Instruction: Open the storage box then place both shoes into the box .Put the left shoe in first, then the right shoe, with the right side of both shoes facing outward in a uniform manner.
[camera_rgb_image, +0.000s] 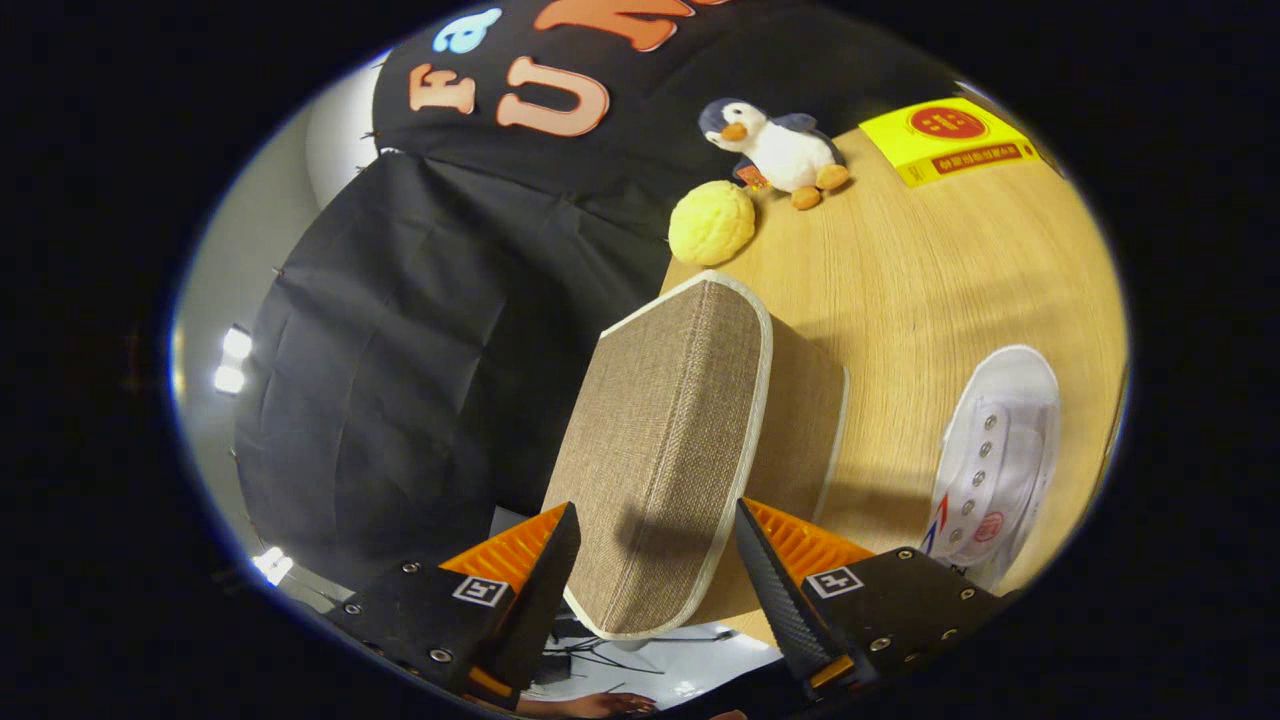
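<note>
We are at the storage box (665, 450) with the lid still on.

From the gripper (655, 540) camera we see our two fingers spread wide, one on each side of the lid, gripping nothing yet (we cannot tell if they touch it). The box sits at the counter (900, 290) edge, and one white shoe (995, 460) lies just beside it. If we push too hard, the box could slide off. A toy penguin (775, 148), a yellow ball (711, 222) and a yellow carton (945, 138) sit beyond.

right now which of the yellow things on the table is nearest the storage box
The round yellow bun-like toy, just beyond the storage box that sits between the open gripper fingers. The flat yellow carton lies farther off, past the plush penguin.
</note>
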